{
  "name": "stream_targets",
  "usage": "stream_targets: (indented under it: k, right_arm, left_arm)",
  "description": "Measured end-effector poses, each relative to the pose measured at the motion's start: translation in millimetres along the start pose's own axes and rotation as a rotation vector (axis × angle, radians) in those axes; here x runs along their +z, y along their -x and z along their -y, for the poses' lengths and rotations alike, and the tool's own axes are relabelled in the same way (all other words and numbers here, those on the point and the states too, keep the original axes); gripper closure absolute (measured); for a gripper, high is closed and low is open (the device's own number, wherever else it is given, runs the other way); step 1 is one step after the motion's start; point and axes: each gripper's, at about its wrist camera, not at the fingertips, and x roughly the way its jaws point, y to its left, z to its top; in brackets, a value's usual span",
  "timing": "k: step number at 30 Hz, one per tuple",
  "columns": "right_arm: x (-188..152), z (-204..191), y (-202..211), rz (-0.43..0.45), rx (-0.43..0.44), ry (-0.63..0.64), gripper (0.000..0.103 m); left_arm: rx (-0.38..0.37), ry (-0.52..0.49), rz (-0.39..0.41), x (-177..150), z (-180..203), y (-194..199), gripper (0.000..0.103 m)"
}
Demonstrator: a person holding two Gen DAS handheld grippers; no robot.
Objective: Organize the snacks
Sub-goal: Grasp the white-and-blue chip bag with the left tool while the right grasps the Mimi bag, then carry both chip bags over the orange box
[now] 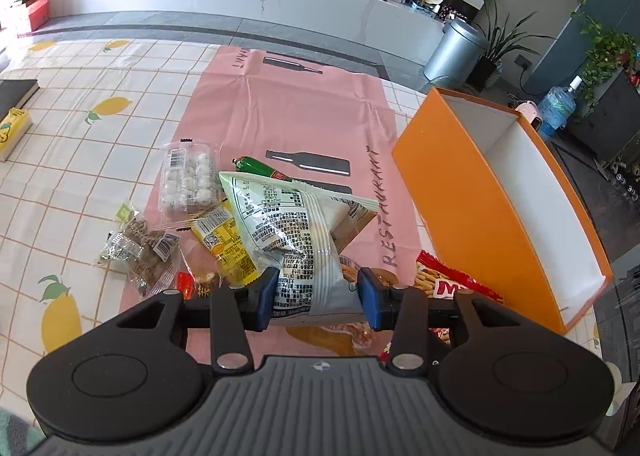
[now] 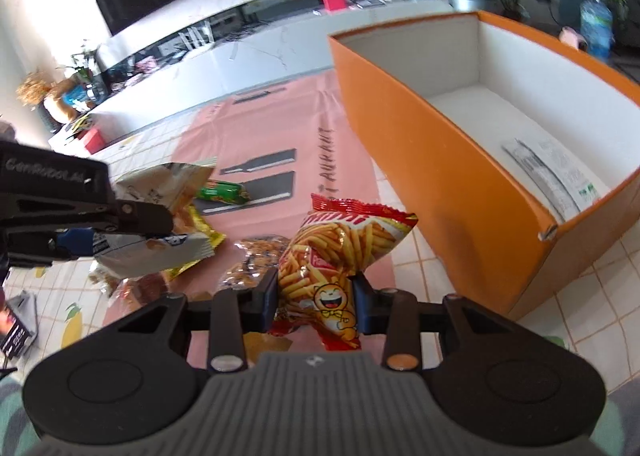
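My left gripper (image 1: 318,296) is shut on a white snack bag (image 1: 280,216) with black print, held off the pink mat (image 1: 296,116). In the right wrist view that left gripper (image 2: 80,236) shows at the left with the white snack bag (image 2: 152,252) in it. My right gripper (image 2: 316,296) is shut on a red bag of fries sticks (image 2: 344,240), lifted just left of the orange box (image 2: 420,160). The red bag (image 1: 448,280) also shows beside the orange box (image 1: 460,196) in the left wrist view.
Loose snacks lie on the mat's left side: a clear tub of white balls (image 1: 188,180), a green sausage (image 1: 260,167), a yellow packet (image 1: 228,244), clear packets of brown bits (image 1: 140,252). A white packet (image 2: 548,172) lies inside the box. A yellow carton (image 1: 14,132) sits far left.
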Motion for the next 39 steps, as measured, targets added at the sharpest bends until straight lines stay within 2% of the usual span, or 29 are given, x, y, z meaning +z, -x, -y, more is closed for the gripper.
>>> stream_targets:
  k: [3,8,14,17,22,32,39]
  right_arm:
    - [-1.7,-2.5,16.3,0.025,0.005,0.046,0.068]
    - [4.0,6.5,41.3,0.032,-0.015,0.033,0.068]
    - [15.8,19.8,84.9,0.086,-0.015,0.073,0.068]
    - [28.3,28.8,103.7,0.104,-0.015,0.118,0.068]
    - [47.0,48.6,124.1,0.119,-0.064,0.206,0.068]
    - [79.4,96.3,125.1,0.075,-0.104,0.27,0.068]
    - [103.4,118.7,105.9,0.013,-0.142,0.382,0.068]
  left_arm:
    - [-0.008,-0.015,0.0,-3.9,6.5,9.5,0.055]
    - [-0.01,-0.038,0.009,-13.5,20.2,22.0,0.055]
    - [-0.031,-0.043,0.03,-20.2,33.9,35.0,0.055]
    - [-0.054,-0.06,0.04,-20.4,46.9,39.4,0.055]
    - [-0.099,-0.096,0.052,-17.6,72.2,42.5,0.055]
    - [-0.133,-0.232,0.017,-2.5,124.2,23.7,0.055]
    - [-0.166,-0.323,-0.016,9.9,164.2,1.6,0.055]
